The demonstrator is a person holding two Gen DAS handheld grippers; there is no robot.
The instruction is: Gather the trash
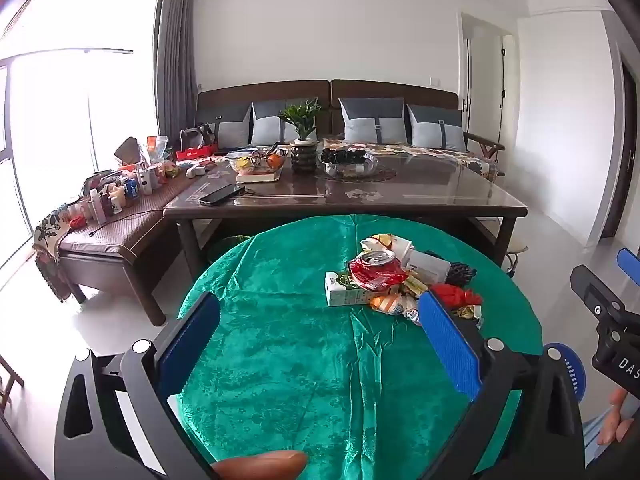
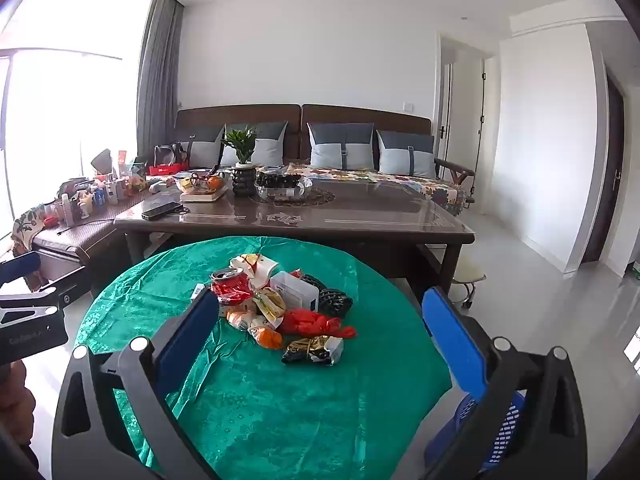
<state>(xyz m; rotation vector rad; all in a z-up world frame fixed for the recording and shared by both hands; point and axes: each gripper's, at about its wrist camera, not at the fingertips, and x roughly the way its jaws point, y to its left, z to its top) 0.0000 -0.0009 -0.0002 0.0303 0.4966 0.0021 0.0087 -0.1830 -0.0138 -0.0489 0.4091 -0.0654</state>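
Trash (image 2: 280, 308) sits heaped on your green bench (image 2: 280, 408). Both your left tool (image 1: 320, 332) and right tool (image 2: 316, 328) gape apart, empty. Only your right view shows the gold wrapper (image 2: 314, 350) fully.

One can (image 2: 230, 277) in the pile, one white box (image 2: 295, 291), one green carton (image 1: 347, 289). Two red wrappers, one gold wrapper (image 2: 312, 350). Four cushions line the sofa.

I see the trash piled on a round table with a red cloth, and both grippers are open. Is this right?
Not quite. The cloth is green, not red, as the right wrist view shows. The trash pile does lie on it, and the left gripper and right gripper are both open.
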